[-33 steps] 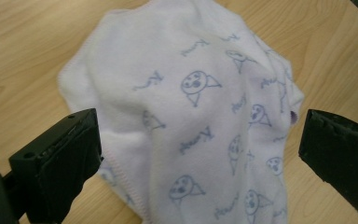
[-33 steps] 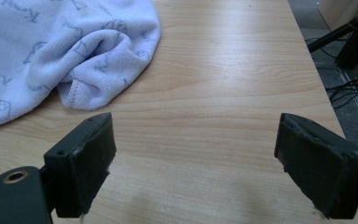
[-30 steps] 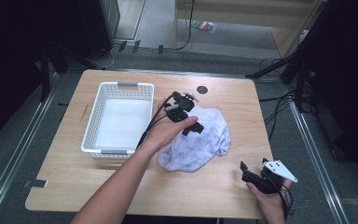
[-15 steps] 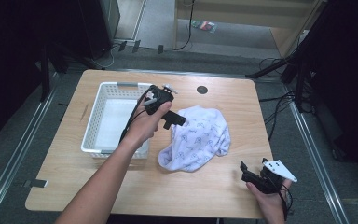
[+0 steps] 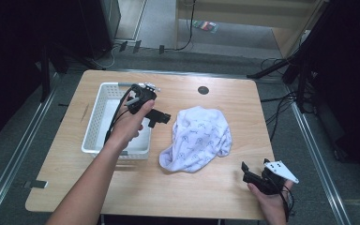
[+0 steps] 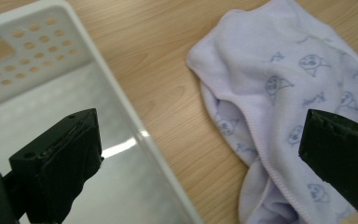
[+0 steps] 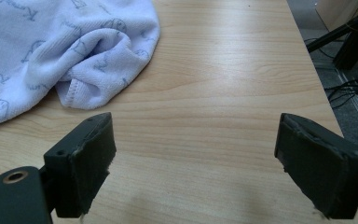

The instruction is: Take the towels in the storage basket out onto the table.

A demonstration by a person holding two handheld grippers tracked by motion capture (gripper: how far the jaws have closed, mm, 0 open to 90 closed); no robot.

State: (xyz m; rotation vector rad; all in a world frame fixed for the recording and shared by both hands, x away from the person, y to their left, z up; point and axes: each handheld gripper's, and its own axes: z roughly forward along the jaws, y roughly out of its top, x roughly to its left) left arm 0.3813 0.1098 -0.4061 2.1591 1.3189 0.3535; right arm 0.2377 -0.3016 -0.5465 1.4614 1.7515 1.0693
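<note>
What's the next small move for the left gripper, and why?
Probably bring the left gripper back right and down onto the near edge of the towel. Its jaws are open and empty, above the basket's right rim, while the towel lies crumpled on the table outside the basket, untouched.

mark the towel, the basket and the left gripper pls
towel (image 5: 199, 138): high view, middle of the cloth.
basket (image 5: 90, 133): high view, left wall.
left gripper (image 5: 161, 118): high view, between its fingertips.
</note>
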